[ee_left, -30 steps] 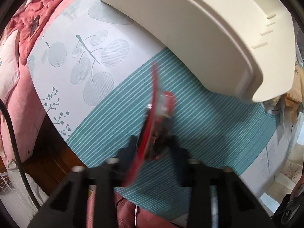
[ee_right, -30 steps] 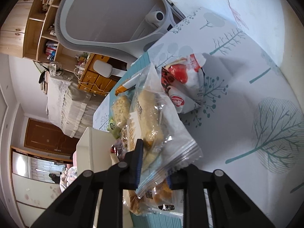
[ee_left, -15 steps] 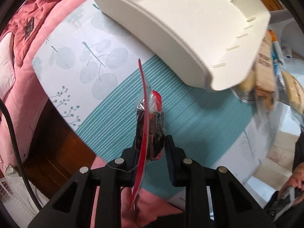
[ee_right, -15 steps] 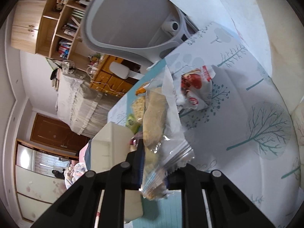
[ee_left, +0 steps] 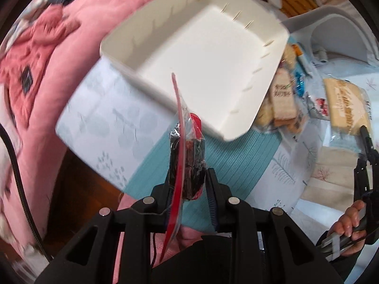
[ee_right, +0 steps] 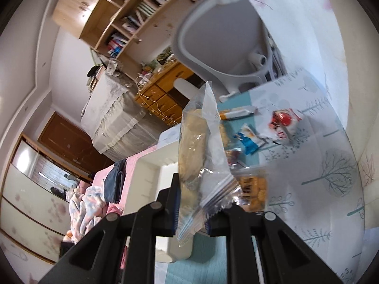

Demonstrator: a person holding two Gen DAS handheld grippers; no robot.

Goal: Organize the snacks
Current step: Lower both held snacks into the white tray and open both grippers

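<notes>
My left gripper is shut on a red-edged clear packet of dark snack and holds it in the air in front of the white plastic bin. My right gripper is shut on a clear bag of golden biscuits, lifted above the table; the bag also shows in the left wrist view, beside the right gripper. The bin shows to the left behind the bag. Loose snacks lie on the table: a red-and-white packet, a blue packet and an orange snack bag.
The table has a white and teal tree-print cloth. A grey chair stands at its far side. Pink bedding lies left of the table. More wrapped biscuits lie right of the bin.
Both grippers have risen with their packets. The left view now looks down into the open bin instead of at its underside. The biscuit bag is higher above the table's snacks.
</notes>
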